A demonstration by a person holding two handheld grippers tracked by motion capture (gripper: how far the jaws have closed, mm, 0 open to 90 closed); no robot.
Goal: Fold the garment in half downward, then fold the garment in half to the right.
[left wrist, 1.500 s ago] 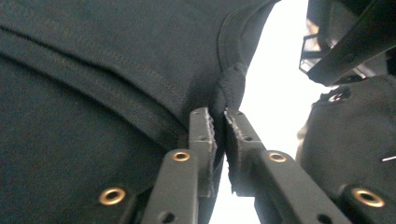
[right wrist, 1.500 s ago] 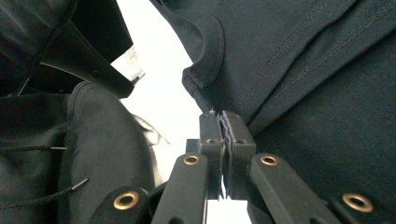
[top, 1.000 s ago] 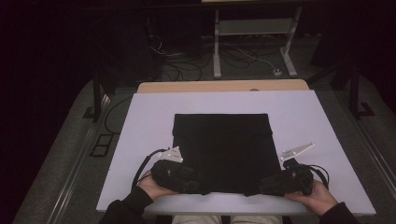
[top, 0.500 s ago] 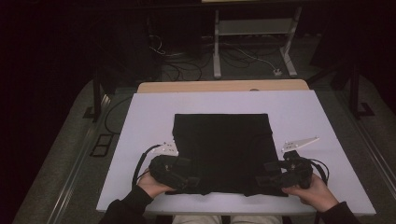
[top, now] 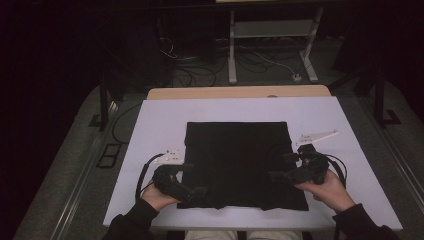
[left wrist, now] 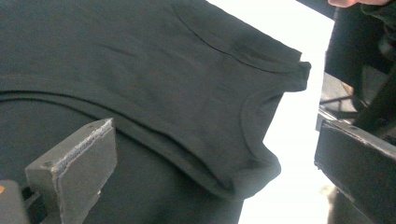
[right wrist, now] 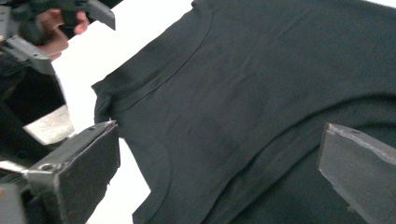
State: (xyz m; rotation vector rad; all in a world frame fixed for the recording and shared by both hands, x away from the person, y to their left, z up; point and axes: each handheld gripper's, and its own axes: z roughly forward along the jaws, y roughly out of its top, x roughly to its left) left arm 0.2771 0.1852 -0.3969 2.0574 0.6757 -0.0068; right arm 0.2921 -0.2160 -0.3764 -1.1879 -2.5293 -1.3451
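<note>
I have one black shirt (top: 239,162) folded into a rough square, lying flat at the lower middle of the high view on the white counter (top: 150,125). I judge it lies this way because a fold has just been laid down: the near hem sits toward the bottom edge of the frame, and the doubled layers show as stacked seams in both gripper views.

My left tool (top: 192,179) sits at the lower left corner of the shirt, my right tool (top: 287,165) at the lower right corner. Both have just been opening, and both now stand wide with nothing pinched. In the left gripper view the cloth (left wrist: 154,79) runs below the jaws with a folded corner in the right middle of the frame, but neither pad presses on it. The right gripper view shows the same, with the shirt (right wrist: 261,93) spread from the centre to the upper right. I read that as a release, with each tool at its own corner so the fold drops evenly.

Count: one shirt, two tools, two hands, one counter. A wooden edge (top: 240,92) shows past the counter at the frame's upper middle
</note>
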